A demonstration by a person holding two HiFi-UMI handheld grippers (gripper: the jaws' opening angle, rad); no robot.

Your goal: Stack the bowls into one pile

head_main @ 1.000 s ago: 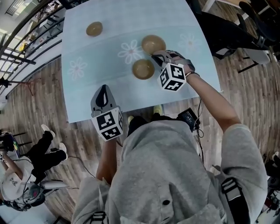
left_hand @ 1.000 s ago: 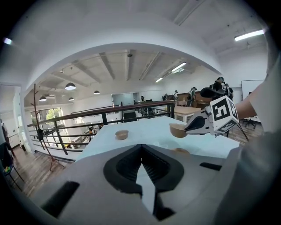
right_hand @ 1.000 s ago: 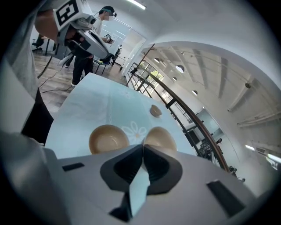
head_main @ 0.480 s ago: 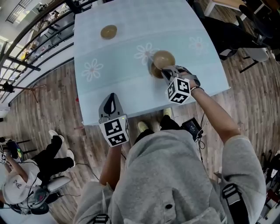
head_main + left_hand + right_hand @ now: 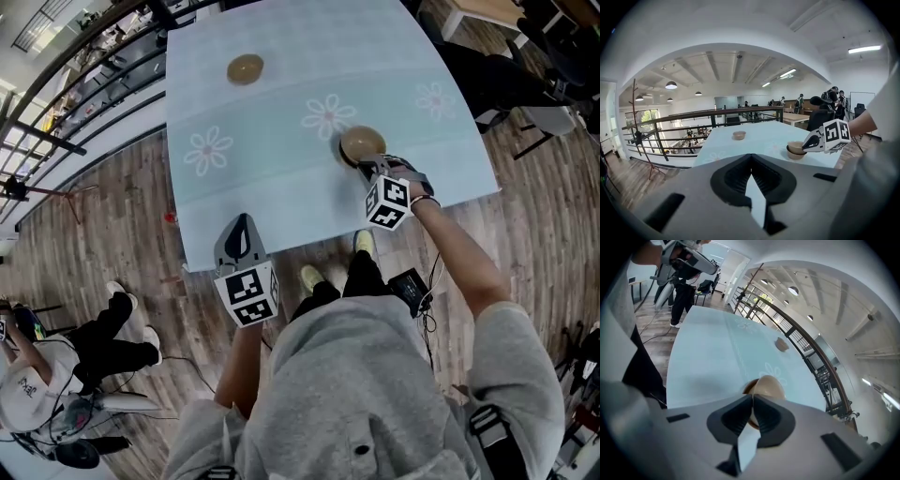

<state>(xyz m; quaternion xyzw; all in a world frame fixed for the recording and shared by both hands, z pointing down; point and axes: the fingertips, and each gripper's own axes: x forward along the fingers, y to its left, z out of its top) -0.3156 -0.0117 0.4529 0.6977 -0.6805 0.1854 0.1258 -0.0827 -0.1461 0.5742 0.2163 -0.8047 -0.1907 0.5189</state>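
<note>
Right gripper (image 5: 367, 165) clamps top bowl (image 5: 362, 142), nested in lower bowl (image 5: 794, 155); next, probably release, fetch lone bowl (image 5: 246, 68) well beyond; left gripper (image 5: 240, 227) closed, empty.

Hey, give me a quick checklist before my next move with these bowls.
1. Top bowl nested in bottom bowl: ok.
2. Right tool off top bowl: not ok, shut on its rim.
3. Left tool free: ok, shut and empty.
4. Path over table to third bowl clear: ok.
5. One pile done: not ok, third bowl stands apart.
</note>
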